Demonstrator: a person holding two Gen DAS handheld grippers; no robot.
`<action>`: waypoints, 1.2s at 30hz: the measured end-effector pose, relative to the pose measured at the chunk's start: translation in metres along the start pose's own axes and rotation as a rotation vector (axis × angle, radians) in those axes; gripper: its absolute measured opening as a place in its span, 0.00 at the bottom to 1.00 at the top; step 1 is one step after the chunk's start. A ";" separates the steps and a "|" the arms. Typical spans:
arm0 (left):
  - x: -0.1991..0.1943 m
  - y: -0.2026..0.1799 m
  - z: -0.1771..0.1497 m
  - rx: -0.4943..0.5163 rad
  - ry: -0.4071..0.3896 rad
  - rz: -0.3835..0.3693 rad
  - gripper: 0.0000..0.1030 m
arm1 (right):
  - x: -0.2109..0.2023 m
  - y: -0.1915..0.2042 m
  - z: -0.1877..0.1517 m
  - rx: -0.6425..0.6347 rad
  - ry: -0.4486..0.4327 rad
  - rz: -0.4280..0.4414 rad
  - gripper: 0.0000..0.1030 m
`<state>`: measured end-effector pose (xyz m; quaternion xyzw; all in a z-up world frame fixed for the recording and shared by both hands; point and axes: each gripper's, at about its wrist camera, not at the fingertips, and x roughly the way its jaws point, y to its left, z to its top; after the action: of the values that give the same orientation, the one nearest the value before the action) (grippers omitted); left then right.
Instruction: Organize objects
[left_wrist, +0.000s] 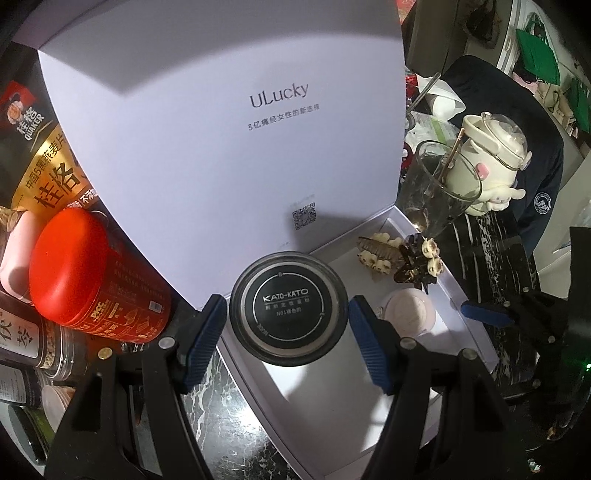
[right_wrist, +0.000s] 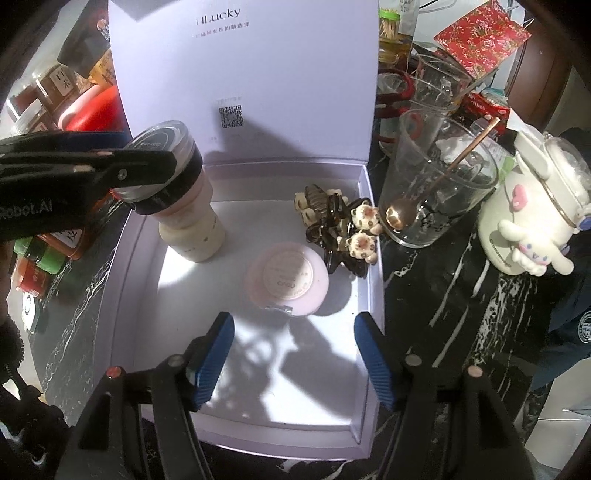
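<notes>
A white ULucky box (right_wrist: 364, 236) lies open on the dark marble table with its lid (left_wrist: 221, 147) standing upright. My left gripper (left_wrist: 288, 328) is above a black-capped KATO-KATO bottle (left_wrist: 288, 314); the blue pads (left_wrist: 203, 332) stand on either side of the cap with small gaps. In the right wrist view the bottle (right_wrist: 192, 229) stands tilted in the box's back left corner under the left gripper (right_wrist: 147, 166). A pink round compact (right_wrist: 286, 278) and hair claws (right_wrist: 340, 225) lie in the box. My right gripper (right_wrist: 293, 354) is open and empty over the box's front.
A red tin (left_wrist: 96, 273), Quaker oats bag (left_wrist: 40, 155) and jars (left_wrist: 33, 339) crowd the left. A glass with a spoon (right_wrist: 436, 184) and a white Cinnamoroll cup (right_wrist: 532, 210) stand right of the box. More glasses and a red packet (right_wrist: 484, 37) are behind.
</notes>
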<state>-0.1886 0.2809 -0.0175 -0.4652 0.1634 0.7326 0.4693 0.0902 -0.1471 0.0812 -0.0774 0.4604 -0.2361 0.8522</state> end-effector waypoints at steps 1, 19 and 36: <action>0.000 0.000 0.000 0.000 -0.002 -0.002 0.65 | -0.002 0.000 0.001 -0.001 -0.004 -0.002 0.66; -0.050 -0.003 -0.005 0.000 -0.075 -0.014 0.65 | -0.064 0.005 -0.008 0.013 -0.114 -0.053 0.67; -0.128 -0.019 -0.037 0.013 -0.155 0.001 0.79 | -0.137 0.015 -0.045 0.016 -0.222 -0.102 0.71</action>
<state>-0.1364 0.1969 0.0738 -0.4040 0.1315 0.7654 0.4834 -0.0055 -0.0650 0.1528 -0.1195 0.3566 -0.2727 0.8856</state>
